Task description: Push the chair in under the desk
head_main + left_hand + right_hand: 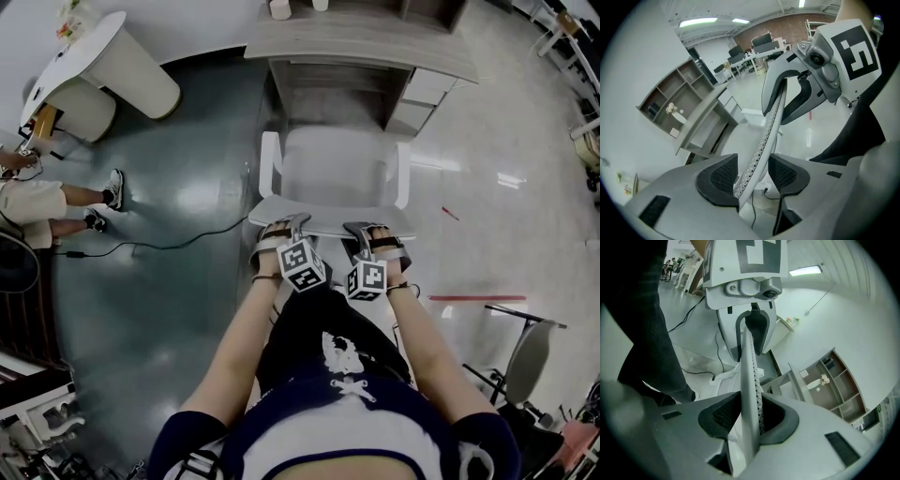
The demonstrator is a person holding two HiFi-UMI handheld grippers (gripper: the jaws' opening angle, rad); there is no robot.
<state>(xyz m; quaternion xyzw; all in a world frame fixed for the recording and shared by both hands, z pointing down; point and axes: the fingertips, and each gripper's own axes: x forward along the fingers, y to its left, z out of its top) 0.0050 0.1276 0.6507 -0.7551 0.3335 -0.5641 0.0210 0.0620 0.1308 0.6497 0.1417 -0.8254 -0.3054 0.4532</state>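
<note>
As seen in the head view, the white plastic chair (337,173) stands at the grey wooden bench's (375,42) near edge. In the left gripper view, the left gripper (752,176) loosely straddles its perforated backrest (761,140). In the right gripper view, the right gripper (749,416) clamps it.

White chair (333,173), upright on the floor, armrests either side, perforated backrest (323,217) away from the grey desk (366,42); seat just before its kneehole, not under.
</note>
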